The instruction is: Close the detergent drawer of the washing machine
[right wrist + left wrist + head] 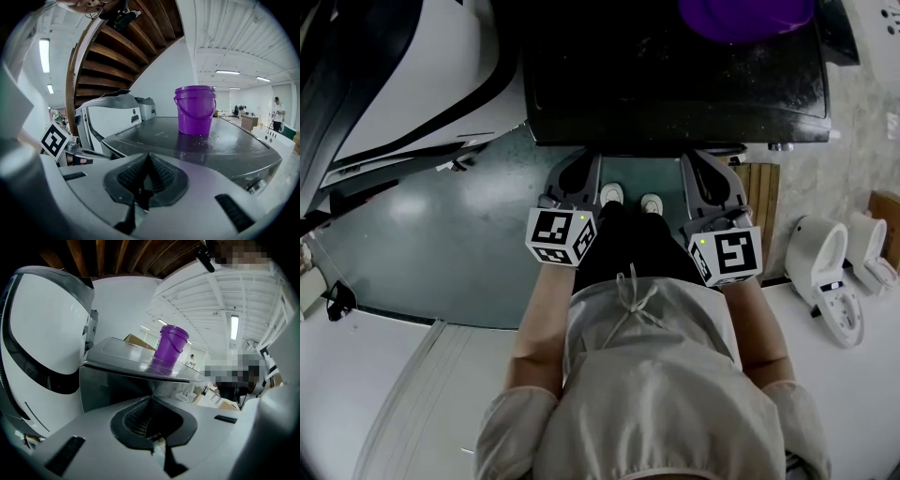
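The big washing machine with the dark grey speckled top [675, 84] stands right in front of me. I cannot pick out its detergent drawer in any view, as the front panel is hidden under the top's edge. So I judge the closing not yet begun. A purple plastic bucket [195, 110] sits on the top, and its contents don't show. My left gripper [151, 399] and right gripper [147, 157] hang short of the machine, jaws pressed together on nothing.
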Available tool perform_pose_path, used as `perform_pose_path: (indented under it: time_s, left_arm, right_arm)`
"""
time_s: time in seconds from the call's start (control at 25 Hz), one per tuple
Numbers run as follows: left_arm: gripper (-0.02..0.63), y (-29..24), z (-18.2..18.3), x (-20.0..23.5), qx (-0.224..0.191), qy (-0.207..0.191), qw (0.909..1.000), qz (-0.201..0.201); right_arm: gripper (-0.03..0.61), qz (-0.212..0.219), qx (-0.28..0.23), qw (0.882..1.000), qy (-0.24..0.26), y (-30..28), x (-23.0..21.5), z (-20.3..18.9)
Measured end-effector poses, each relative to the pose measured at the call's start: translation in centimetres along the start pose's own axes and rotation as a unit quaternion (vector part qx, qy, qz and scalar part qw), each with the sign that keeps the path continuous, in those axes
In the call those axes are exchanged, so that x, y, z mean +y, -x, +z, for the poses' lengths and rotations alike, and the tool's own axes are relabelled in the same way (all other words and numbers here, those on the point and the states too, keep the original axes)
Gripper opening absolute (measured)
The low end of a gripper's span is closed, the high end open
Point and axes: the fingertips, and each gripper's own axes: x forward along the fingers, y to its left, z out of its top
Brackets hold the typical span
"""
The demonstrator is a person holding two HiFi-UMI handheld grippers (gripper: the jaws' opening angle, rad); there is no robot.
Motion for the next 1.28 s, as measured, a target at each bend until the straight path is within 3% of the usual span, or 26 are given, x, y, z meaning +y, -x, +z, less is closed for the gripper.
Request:
perform_pose_path:
  time_s: [0.6,0.84,1.12,1.28]
  left_arm:
    - [0.015,-0.5,0.3,0.3,-0.006,-0.049,0.9988,0.002]
    - [0.017,-0.4,-0.3,-0.1,0.036,-0.032,0.9986,-0.019]
    - [0.017,3.4,4.1,-3.7,-0.001,-0.077,0.9958,-0.051]
    - [0.017,5.7,8.3,-6.1,-0.038,-0.128,0.9892,-0.061]
  right_arm:
    - [0.005,-0.008,0.001,1.000,0.007,-0.1,-0.1,0.1]
    - [0.005,-0.009,-0.001,1.000,0.009,1.1,0.2,0.2]
    - [0.006,0.010,-0.024,0.999,0.023,3.1,1.0,2.5]
    - [0.006,0.024,-0.057,0.998,0.028,4.5,0.9,5.6]
